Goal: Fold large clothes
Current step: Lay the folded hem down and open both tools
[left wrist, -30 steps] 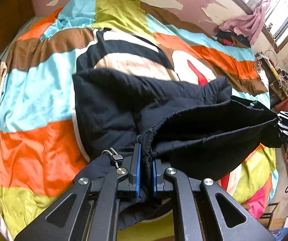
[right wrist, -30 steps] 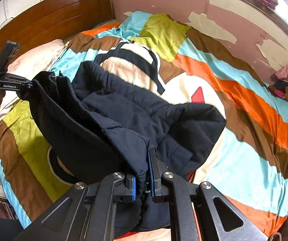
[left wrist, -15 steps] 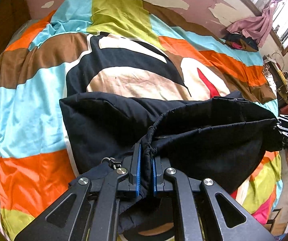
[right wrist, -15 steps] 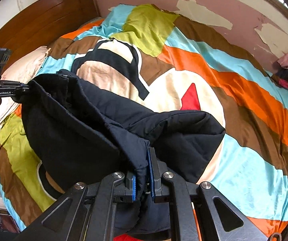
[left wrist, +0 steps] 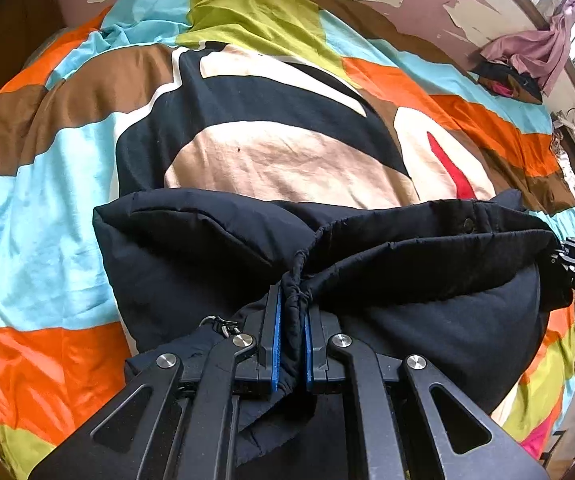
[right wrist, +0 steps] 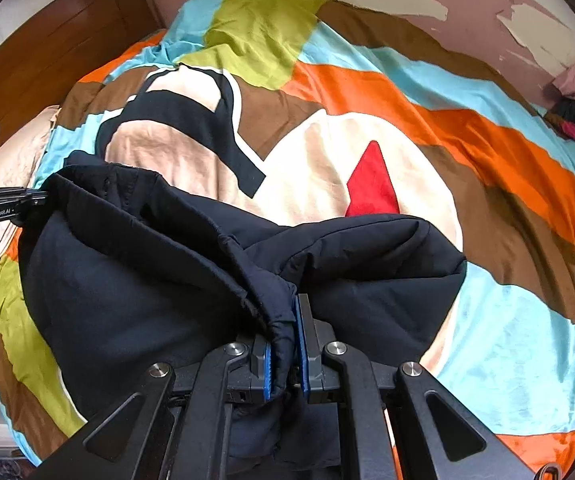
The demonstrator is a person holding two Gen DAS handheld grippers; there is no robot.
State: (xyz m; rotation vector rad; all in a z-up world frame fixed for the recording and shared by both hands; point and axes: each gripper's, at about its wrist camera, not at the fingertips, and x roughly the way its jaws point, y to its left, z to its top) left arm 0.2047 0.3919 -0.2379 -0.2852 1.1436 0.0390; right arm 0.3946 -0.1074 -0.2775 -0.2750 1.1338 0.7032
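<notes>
Both my grippers are pinched down tight on the same dark navy padded jacket. The left gripper has a bunched, gathered edge squeezed between its blue pads, and the right gripper is clamped on another bunched edge. One jacket, two grippers, that's the count. The jacket is stretched sideways between them, long axis running gripper to gripper, sagging in puffy folds over the near part of the colourful patchwork bedspread. There's one pile of pink and dark clothes by the far wall.
</notes>
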